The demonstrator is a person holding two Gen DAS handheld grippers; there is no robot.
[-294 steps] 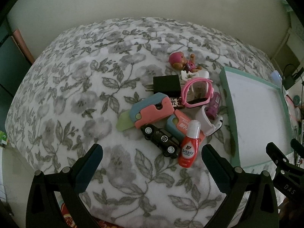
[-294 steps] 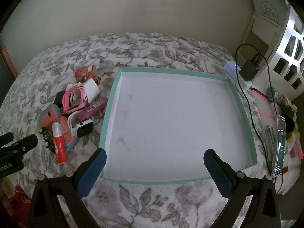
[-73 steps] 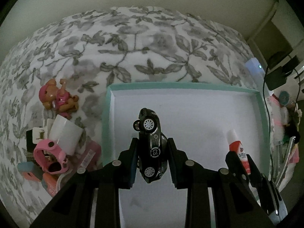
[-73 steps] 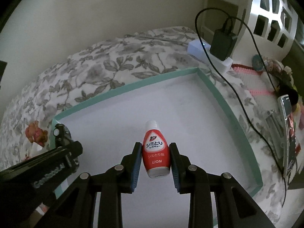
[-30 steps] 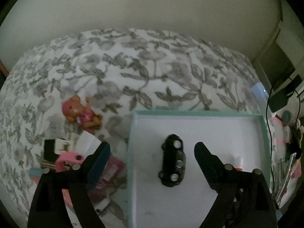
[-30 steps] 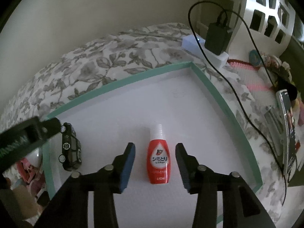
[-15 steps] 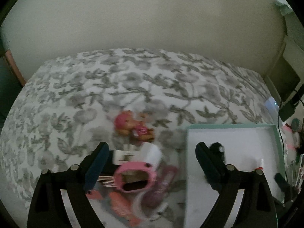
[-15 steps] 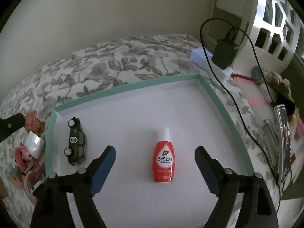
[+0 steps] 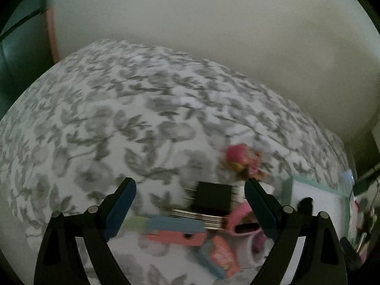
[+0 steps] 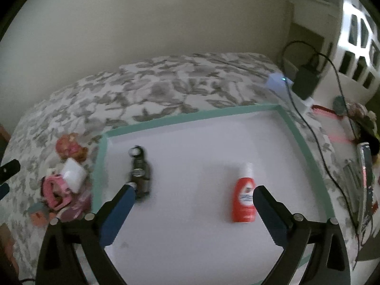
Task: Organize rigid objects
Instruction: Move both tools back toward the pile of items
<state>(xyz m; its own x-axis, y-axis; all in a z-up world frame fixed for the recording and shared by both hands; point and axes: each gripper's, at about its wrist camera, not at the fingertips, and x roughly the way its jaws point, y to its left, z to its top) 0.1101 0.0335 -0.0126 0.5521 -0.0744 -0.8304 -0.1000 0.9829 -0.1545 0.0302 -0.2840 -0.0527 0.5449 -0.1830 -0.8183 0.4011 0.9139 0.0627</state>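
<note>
My left tongs (image 9: 188, 193) gape wide, empty, above the black charger (image 9: 212, 199) in the toy pile (blurred). My right tongs (image 10: 193, 198) are spread wide, empty, over the tray (image 10: 194, 116) on the floral bed (image 10: 166, 80); toy car (image 10: 140, 173) and red bottle (image 10: 244, 196) lie well apart inside.

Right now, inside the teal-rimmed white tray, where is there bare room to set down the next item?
The teal-rimmed white tray is bare between the black toy car and the red squeeze bottle, along its far edge, and right of the bottle. The pile with the black plug adapter and pink toy glasses is crowded.
</note>
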